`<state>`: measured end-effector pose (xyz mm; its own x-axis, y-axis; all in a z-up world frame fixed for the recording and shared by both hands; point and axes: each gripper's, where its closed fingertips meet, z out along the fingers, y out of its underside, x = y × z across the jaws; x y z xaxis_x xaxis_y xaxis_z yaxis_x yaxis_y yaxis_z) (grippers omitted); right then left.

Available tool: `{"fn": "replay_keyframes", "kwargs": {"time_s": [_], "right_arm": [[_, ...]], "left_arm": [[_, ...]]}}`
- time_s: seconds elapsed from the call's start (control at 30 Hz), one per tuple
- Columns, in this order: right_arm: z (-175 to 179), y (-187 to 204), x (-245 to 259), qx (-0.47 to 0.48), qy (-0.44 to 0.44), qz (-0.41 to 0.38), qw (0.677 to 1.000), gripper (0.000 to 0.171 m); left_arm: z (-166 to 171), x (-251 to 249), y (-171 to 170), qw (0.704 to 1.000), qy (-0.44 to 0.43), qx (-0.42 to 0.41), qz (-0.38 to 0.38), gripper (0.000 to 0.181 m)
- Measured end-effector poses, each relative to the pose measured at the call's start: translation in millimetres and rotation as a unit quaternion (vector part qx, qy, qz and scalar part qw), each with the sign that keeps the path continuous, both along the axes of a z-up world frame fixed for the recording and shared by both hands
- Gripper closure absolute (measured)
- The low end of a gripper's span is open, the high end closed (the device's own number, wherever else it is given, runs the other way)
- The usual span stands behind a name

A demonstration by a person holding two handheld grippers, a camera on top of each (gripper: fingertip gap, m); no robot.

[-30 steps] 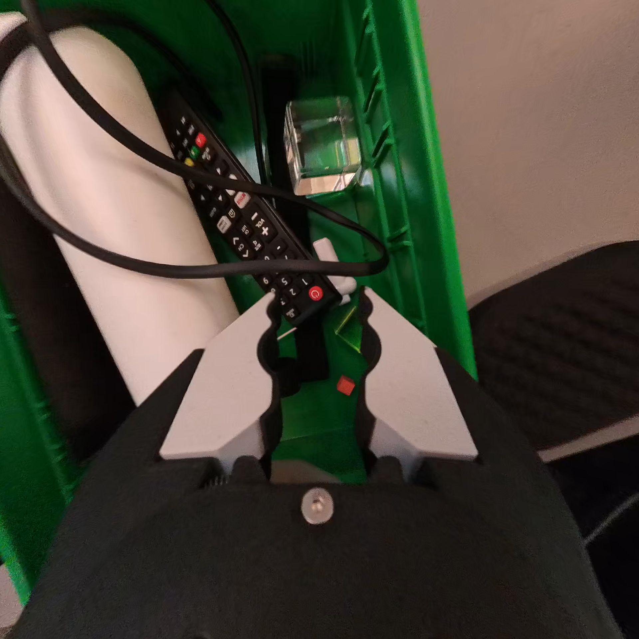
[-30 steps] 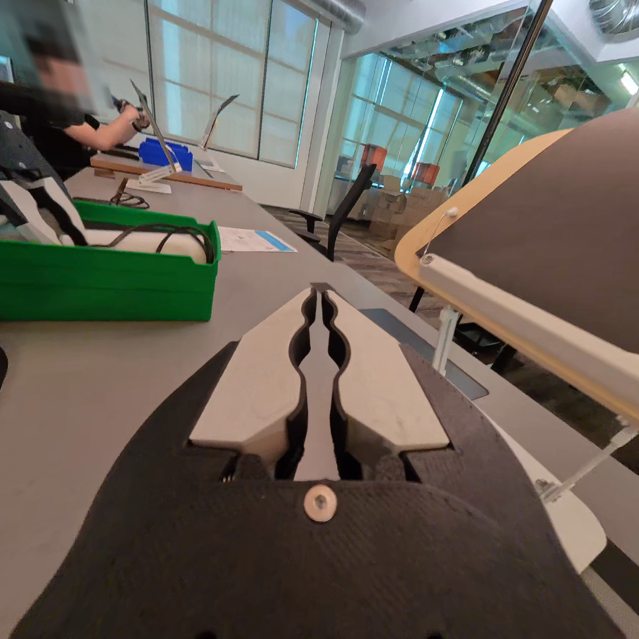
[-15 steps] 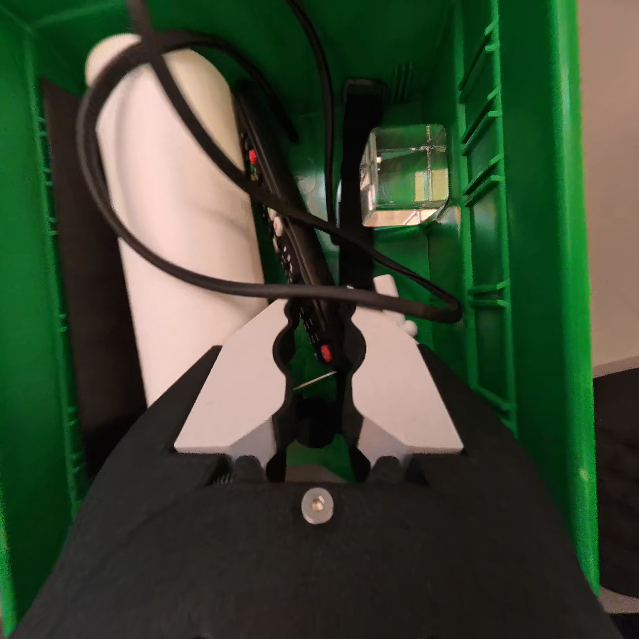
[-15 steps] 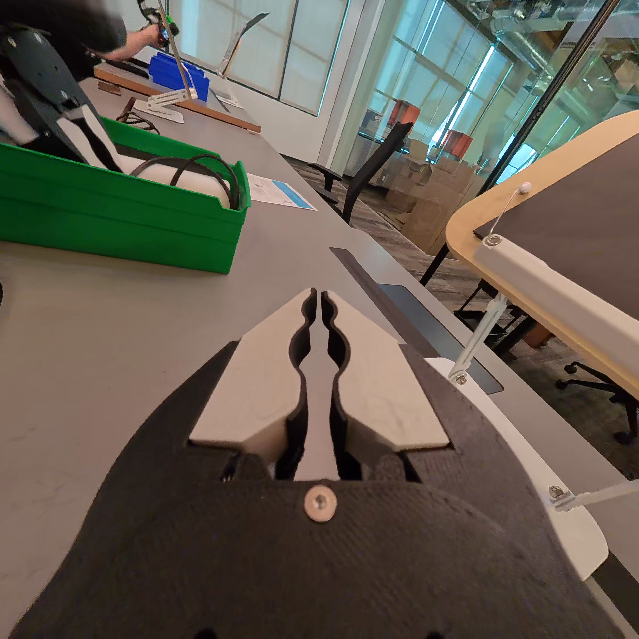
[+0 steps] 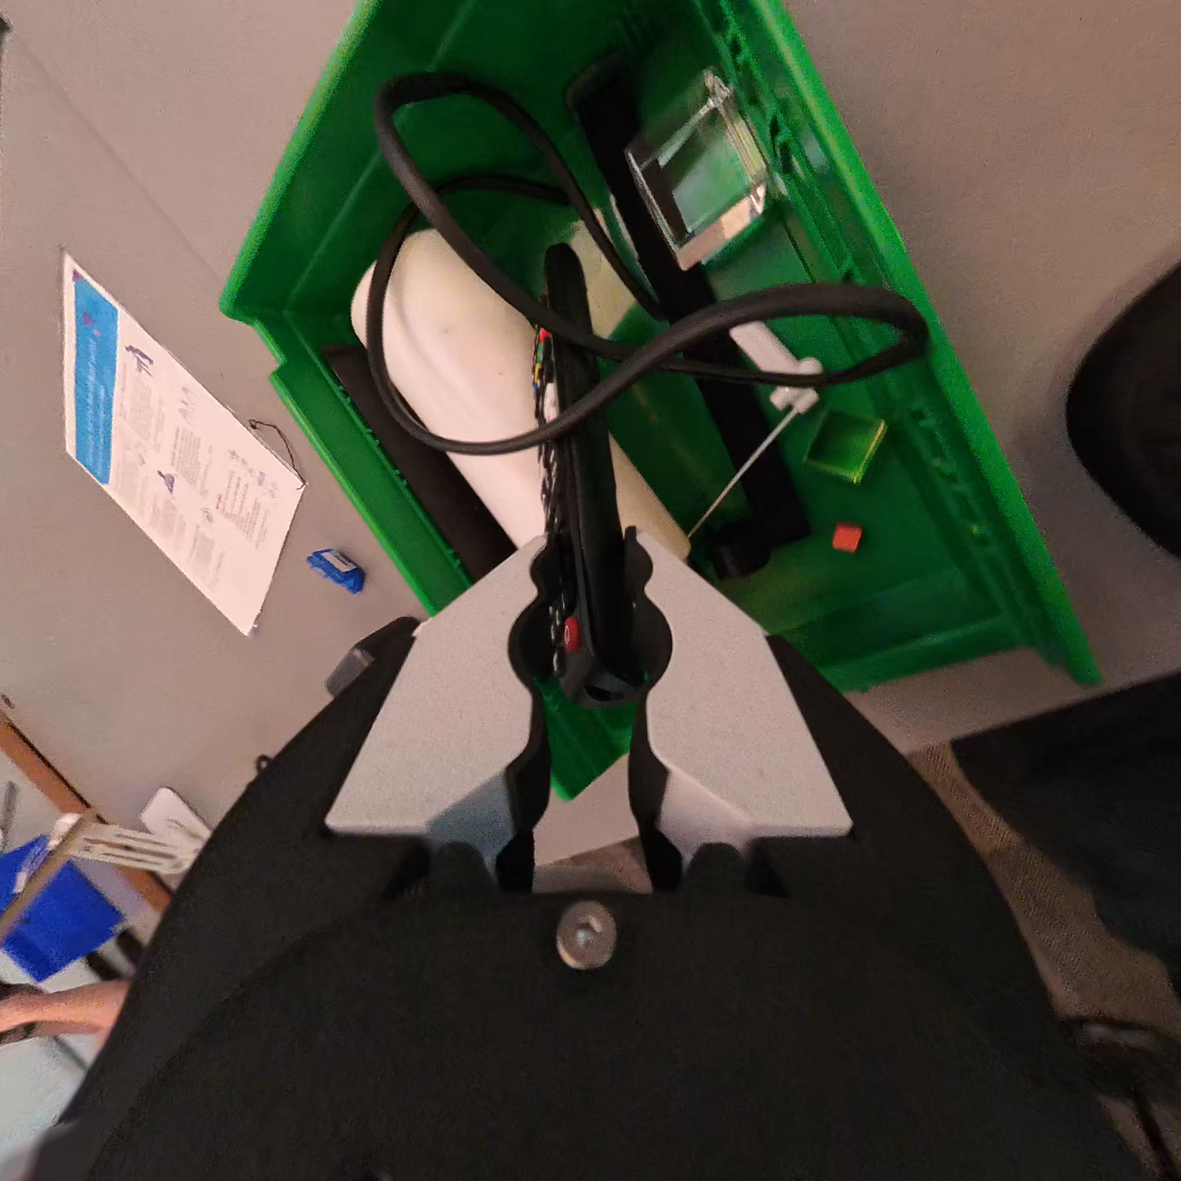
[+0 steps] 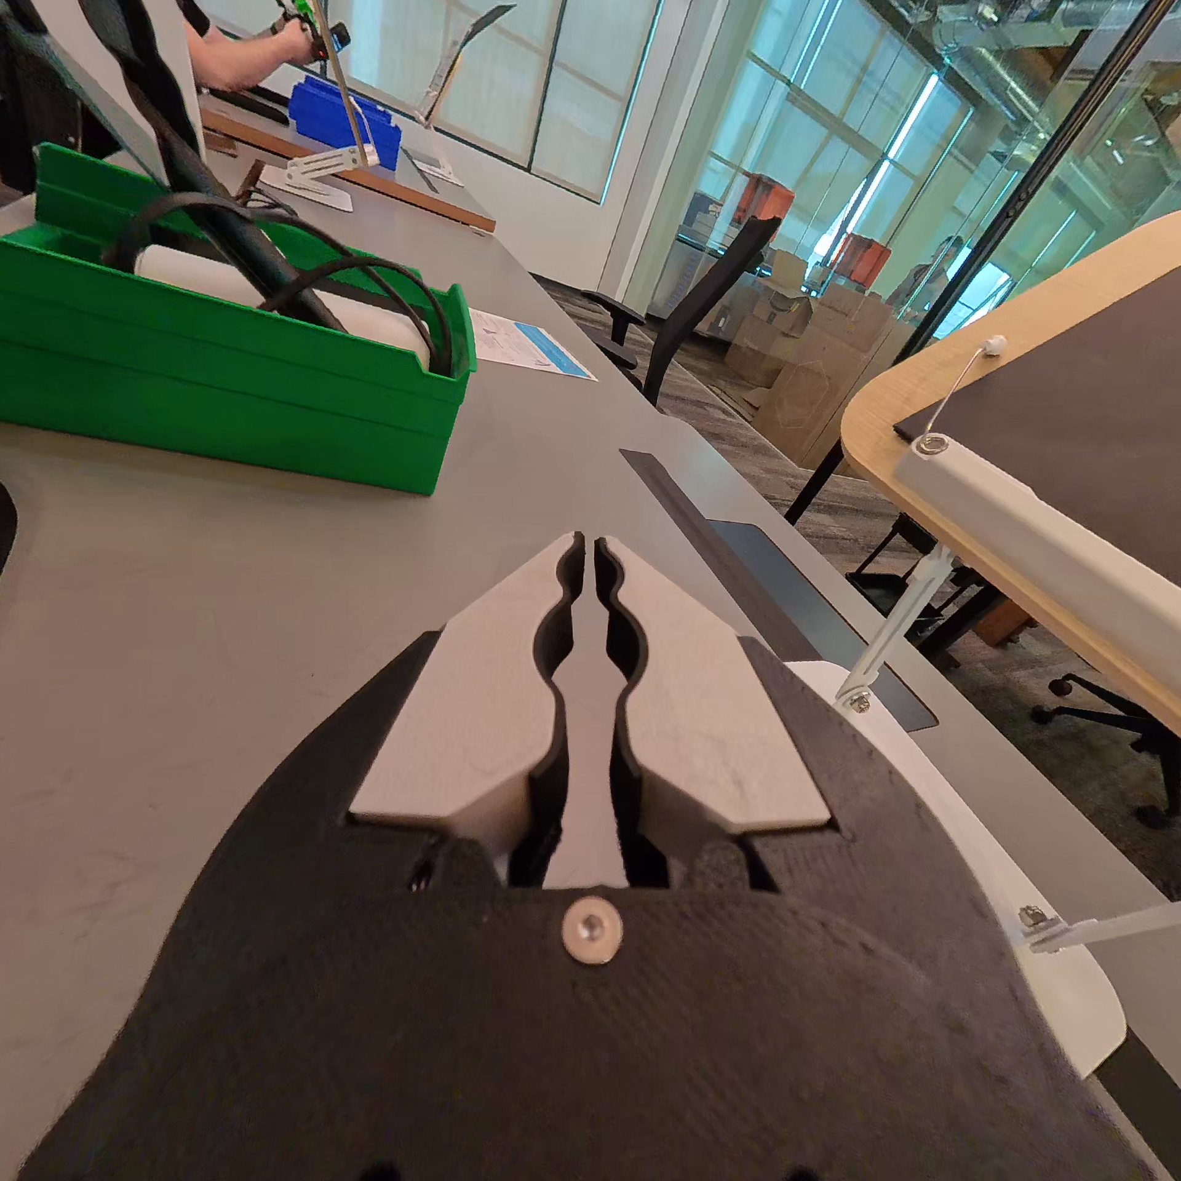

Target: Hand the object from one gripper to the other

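My left gripper (image 5: 585, 549) is shut on the near end of a black remote control (image 5: 578, 486), held on edge above the green bin (image 5: 332, 211). A black cable (image 5: 645, 358) loops over the remote. In the right wrist view the left gripper's fingers (image 6: 128, 77) hold the remote (image 6: 243, 255) slanting up out of the bin (image 6: 255, 409). My right gripper (image 6: 589, 543) is shut with nothing between its pads, low over the grey table (image 6: 223, 607), to the right of the bin.
The bin also holds a white cylinder (image 5: 447, 383), a clear block (image 5: 700, 172), a small red cube (image 5: 847, 535) and a white connector (image 5: 786, 377). A printed sheet (image 5: 172, 441) and a small blue item (image 5: 335, 570) lie beside the bin. A wooden-edged desk (image 6: 1022, 415) stands at right. My hands' fingertips stand some 35 cm from each other.
My left gripper closed on the remote's end and lifted it, turning it on edge, with the cable draped over it. The view rose above the bin. My right gripper stayed shut and shifted slightly.
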<state>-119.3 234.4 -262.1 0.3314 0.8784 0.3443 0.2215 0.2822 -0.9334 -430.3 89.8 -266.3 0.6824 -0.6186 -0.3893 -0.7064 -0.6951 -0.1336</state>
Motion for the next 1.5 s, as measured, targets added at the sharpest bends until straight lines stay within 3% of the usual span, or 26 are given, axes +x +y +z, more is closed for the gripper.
{"fn": "replay_keyframes", "kwargs": {"time_s": [0.2,0.47,0.53,0.63,0.8,0.9,1.03,1.2,1.4,1.47,1.5], "right_arm": [[5,-4,2,0.009,0.015,0.011,1.0,0.168],[3,-4,1,-0.024,0.023,0.027,0.999,0.139],[-1,1,1,-0.02,0.01,0.012,1.0,0.127],[1,1,1,-0.023,0.014,0.01,1.0,0.123],[20,-13,-3,-0.028,0.035,0.046,0.998,0.13],[29,-24,-8,-0.03,0.038,0.067,0.997,0.123],[31,-34,-18,-0.009,0.025,0.07,0.997,0.111],[19,-38,-27,-0.012,-0.014,0.068,0.997,0.106],[-9,-18,-31,-0.012,-0.072,0.012,0.997,0.129],[-14,-12,-29,0.003,-0.088,-0.009,0.996,0.149],[-13,-9,-27,0.008,-0.084,-0.015,0.996,0.15]], "left_arm": [[25,-13,-14,0.996,0.036,-0.079,-0.009,0.163],[70,-28,-22,0.985,0.111,-0.134,0.0,0.163],[84,-34,-16,0.982,0.141,-0.124,0.007,0.163],[111,-31,-2,0.981,0.171,-0.089,0.003,0.164],[141,39,25,0.974,0.196,-0.044,-0.103,0.163],[138,104,44,0.959,0.2,-0.038,-0.195,0.164],[105,182,67,0.936,0.173,-0.069,-0.299,0.163],[66,242,89,0.907,0.182,-0.095,-0.368,0.163],[51,286,96,0.887,0.174,-0.103,-0.414,0.163],[49,298,94,0.879,0.169,-0.104,-0.433,0.163],[50,302,95,0.877,0.17,-0.101,-0.438,0.162]]}}
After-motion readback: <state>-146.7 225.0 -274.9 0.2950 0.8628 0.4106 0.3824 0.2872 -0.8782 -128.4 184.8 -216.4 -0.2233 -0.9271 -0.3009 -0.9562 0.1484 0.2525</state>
